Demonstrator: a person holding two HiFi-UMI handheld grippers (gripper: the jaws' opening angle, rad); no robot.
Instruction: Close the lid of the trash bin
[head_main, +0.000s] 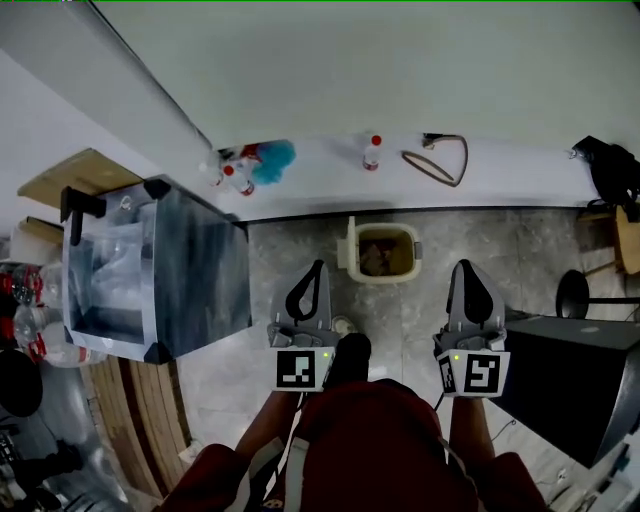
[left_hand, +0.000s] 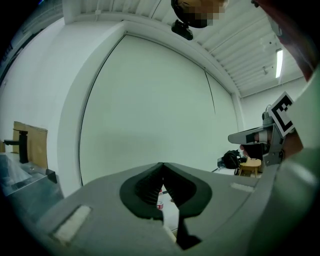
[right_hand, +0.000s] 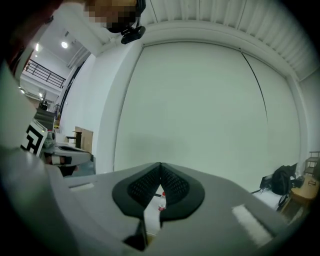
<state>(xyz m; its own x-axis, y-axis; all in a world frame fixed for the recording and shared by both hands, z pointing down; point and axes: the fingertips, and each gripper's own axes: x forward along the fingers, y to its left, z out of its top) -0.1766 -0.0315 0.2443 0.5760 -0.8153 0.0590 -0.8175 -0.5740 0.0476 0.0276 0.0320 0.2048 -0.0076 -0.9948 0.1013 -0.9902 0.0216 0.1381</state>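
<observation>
Now, left gripper (head_main: 316, 272) and right gripper (head_main: 466, 272) are both pinched shut, empty.
Cream plastic trash bin (head_main: 381, 251), lid open, stands beyond them by the far white ledge (head_main: 520, 172); clear-walled box (head_main: 150, 270) left, black cabinet (head_main: 580, 380) right.

A white wall (head_main: 400, 70) rises behind grey stone floor (head_main: 490, 250)

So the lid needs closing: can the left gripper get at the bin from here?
Probably yes. The bin stands open on the floor just ahead of the left gripper, and nothing visible stands between them. Its jaws are shut, which should do for a push.
</observation>
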